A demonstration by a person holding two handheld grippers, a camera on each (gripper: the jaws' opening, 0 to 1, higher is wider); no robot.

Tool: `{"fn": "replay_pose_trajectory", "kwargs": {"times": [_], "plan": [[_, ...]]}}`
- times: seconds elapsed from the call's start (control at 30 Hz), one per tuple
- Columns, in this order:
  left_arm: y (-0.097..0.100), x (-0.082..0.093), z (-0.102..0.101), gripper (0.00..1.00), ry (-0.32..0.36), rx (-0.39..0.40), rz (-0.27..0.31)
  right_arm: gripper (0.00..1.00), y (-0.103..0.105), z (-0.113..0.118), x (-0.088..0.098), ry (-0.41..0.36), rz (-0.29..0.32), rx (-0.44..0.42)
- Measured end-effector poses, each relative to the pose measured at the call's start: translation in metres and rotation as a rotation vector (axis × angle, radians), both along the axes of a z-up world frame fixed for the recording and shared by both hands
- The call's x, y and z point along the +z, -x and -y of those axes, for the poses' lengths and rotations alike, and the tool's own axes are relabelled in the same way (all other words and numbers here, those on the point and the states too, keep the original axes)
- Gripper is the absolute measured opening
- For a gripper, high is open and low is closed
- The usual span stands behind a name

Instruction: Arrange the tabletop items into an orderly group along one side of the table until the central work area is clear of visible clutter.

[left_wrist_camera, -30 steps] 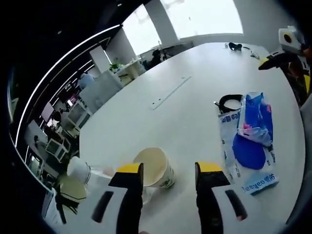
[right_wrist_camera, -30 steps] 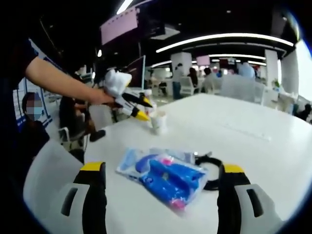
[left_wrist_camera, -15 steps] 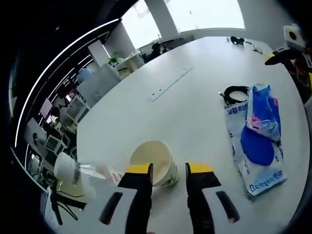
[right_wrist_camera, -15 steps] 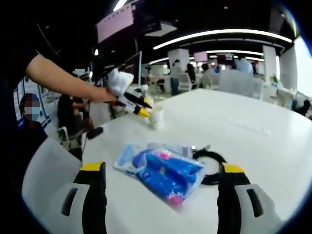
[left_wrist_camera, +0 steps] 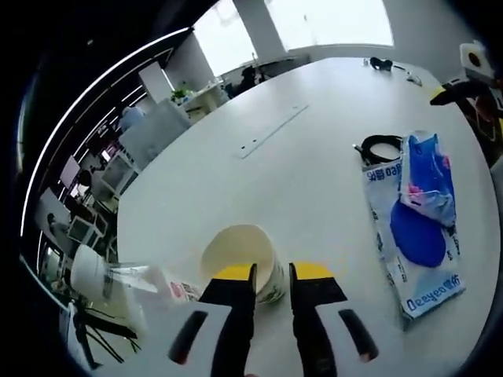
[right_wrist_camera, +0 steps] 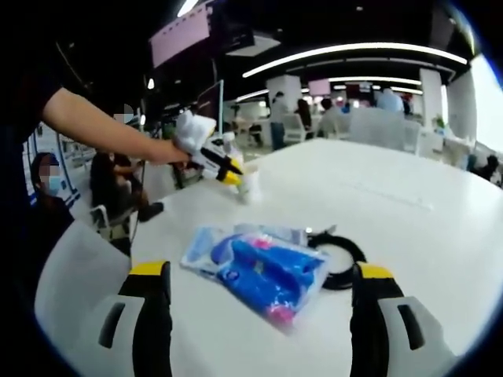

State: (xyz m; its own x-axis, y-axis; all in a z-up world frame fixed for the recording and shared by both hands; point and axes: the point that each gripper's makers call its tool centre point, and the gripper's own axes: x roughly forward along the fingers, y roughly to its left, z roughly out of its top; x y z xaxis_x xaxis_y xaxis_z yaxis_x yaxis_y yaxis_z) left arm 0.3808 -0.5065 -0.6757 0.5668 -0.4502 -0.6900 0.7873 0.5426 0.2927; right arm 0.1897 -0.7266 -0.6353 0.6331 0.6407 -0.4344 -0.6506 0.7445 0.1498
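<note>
Open office — bright windows (left_wrist_camera: 330,20), curved ceiling light strips (right_wrist_camera: 346,53), white chairs (right_wrist_camera: 377,126) beyond

White table (left_wrist_camera: 259,181) with paper cup (left_wrist_camera: 242,262), blue packets (left_wrist_camera: 416,220), black cable (left_wrist_camera: 380,147).

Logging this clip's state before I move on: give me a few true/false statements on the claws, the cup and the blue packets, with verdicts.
1. The left claw is closed around the paper cup's wall. True.
2. The cup lies on its side. False: it stands upright, mouth open upward.
3. The right claw is wide open, holding nothing. True.
4. The blue packets are held in the right claw. False: they lie flat on the table, ahead of the open jaws.
5. A black cable lies coiled beside the packets. True.
6. The cup is full of liquid. False: its pale inside looks empty.
</note>
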Motion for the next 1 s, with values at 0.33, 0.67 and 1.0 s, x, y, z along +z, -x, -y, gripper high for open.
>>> {"fn": "replay_pose_trajectory", "kwargs": {"times": [0.33, 0.67, 1.0], "plan": [[0.0, -0.003, 0.002, 0.06, -0.008, -0.016, -0.004, 0.93, 0.0, 0.004, -0.002, 0.003, -0.005, -0.009], [-0.003, -0.001, 0.009, 0.02, -0.003, -0.046, 0.002, 0.93, 0.0, 0.004, -0.002, 0.004, -0.005, -0.007], [-0.005, -0.001, 0.019, 0.02, 0.004, -0.057, 0.0, 0.93, 0.0, 0.007, -0.003, 0.002, -0.009, -0.015]]}}
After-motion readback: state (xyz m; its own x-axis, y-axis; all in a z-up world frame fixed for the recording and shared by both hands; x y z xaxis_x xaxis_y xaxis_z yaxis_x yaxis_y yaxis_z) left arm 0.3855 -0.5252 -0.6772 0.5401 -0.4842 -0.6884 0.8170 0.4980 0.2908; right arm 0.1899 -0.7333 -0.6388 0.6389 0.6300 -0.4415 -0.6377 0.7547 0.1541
